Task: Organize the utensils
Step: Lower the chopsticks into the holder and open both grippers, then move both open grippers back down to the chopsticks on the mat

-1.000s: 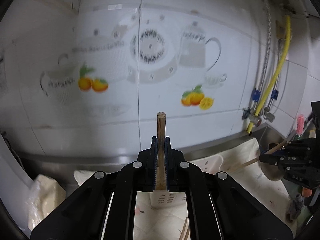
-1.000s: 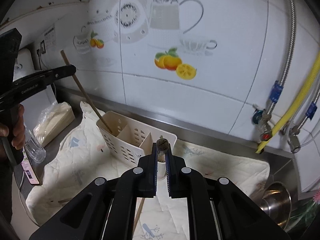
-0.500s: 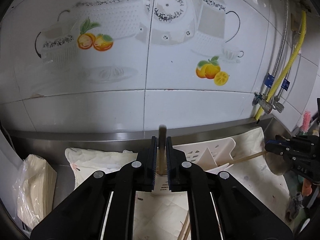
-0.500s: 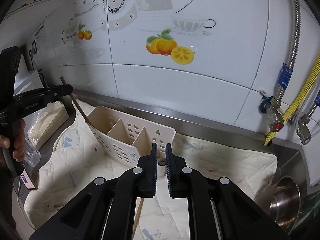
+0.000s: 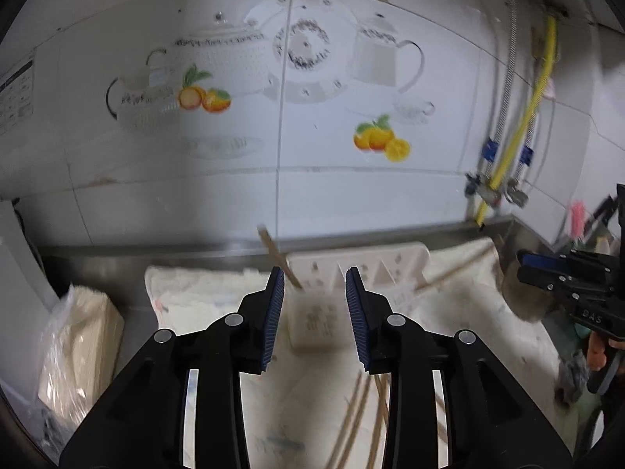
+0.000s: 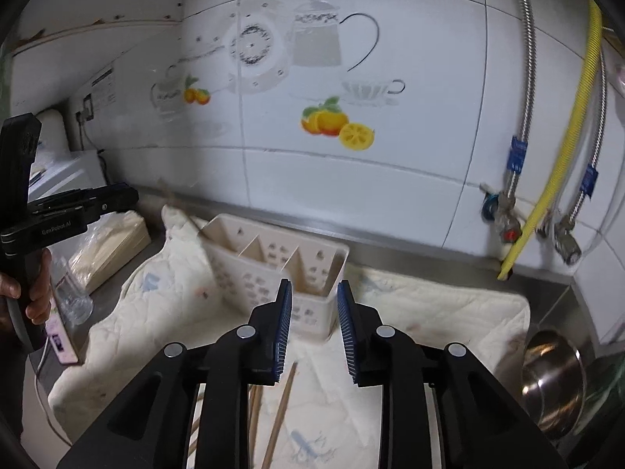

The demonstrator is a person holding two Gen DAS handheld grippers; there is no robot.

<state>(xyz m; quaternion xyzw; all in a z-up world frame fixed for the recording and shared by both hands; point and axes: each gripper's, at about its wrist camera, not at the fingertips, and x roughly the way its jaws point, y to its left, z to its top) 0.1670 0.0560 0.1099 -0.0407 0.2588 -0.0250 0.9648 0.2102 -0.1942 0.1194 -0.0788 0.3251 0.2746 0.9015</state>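
A cream plastic utensil holder (image 5: 351, 269) (image 6: 273, 262) with three compartments stands on a pale cloth (image 6: 429, 305). One wooden chopstick (image 5: 275, 252) leans out of its left compartment, and it also shows in the right wrist view (image 6: 183, 211). Another chopstick (image 5: 453, 269) leans out of its right side. Several loose chopsticks (image 5: 359, 418) (image 6: 281, 410) lie on the cloth in front. My left gripper (image 5: 315, 297) is open and empty just in front of the holder. My right gripper (image 6: 314, 305) is open and empty near the holder's right end.
A tiled wall with fruit and teapot prints stands behind. Yellow and steel hoses (image 6: 554, 148) hang at the right. A steel bowl (image 6: 554, 375) sits at the right edge. A bagged packet (image 5: 78, 344) and a glass jar (image 6: 74, 293) are at the left.
Both grippers have opened and let go of their chopsticks, which now stand in the holder. Both have drawn back from it a little.
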